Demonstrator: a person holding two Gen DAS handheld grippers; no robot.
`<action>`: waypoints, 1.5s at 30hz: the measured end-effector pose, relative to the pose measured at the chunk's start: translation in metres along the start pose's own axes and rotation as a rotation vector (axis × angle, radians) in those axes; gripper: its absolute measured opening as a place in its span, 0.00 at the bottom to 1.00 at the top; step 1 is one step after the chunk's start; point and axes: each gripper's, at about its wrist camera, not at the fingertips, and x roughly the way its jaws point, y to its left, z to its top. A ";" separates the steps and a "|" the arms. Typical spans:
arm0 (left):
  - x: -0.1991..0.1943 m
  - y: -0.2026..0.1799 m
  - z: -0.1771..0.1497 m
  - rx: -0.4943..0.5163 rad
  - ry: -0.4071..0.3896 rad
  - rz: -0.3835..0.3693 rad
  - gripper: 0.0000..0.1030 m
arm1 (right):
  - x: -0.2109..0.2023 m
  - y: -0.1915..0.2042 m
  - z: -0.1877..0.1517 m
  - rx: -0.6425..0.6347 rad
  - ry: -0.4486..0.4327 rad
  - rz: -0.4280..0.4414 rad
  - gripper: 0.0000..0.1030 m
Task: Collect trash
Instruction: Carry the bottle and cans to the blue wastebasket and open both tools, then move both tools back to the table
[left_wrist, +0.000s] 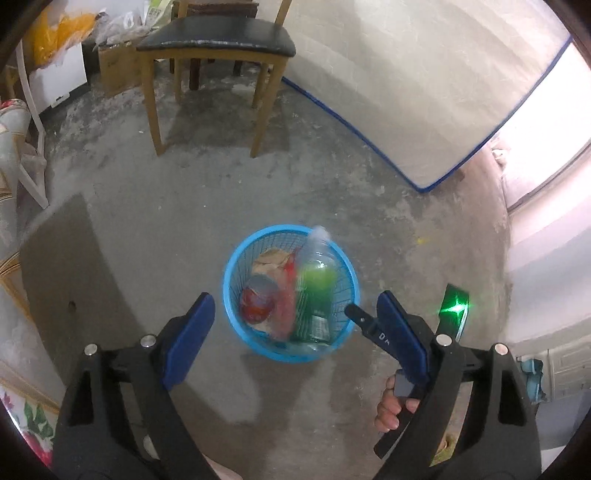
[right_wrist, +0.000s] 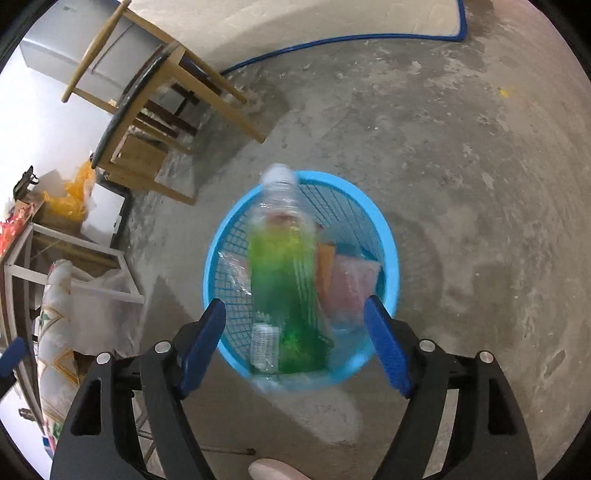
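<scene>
Both grippers, left gripper (left_wrist: 291, 314) and right gripper (right_wrist: 295, 321), hover above the blue basket (right_wrist: 388, 236); jaws apart, empty; the bottle (right_wrist: 280, 266) leans inside, judged deposited

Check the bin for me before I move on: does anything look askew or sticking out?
Yes: the green-labelled plastic bottle lies tilted in the blue basket, its capped neck poking above the far rim. It looks blurred, perhaps not settled. Nothing spilled on the floor.

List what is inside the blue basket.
The blue basket holds a clear bottle with a green label, its neck poking past the rim, a red-and-silver can, crumpled brownish paper and pinkish plastic wrapping. Whatever lies beneath these is covered.
</scene>
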 end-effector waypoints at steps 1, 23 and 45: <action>-0.005 0.003 -0.002 0.009 -0.009 0.005 0.83 | -0.003 -0.002 -0.005 -0.011 -0.003 -0.004 0.73; -0.190 0.047 -0.120 0.032 -0.241 -0.040 0.83 | -0.126 0.000 -0.104 -0.129 -0.019 0.084 0.74; -0.343 0.182 -0.326 -0.281 -0.513 0.281 0.83 | -0.185 0.223 -0.179 -0.594 0.106 0.453 0.78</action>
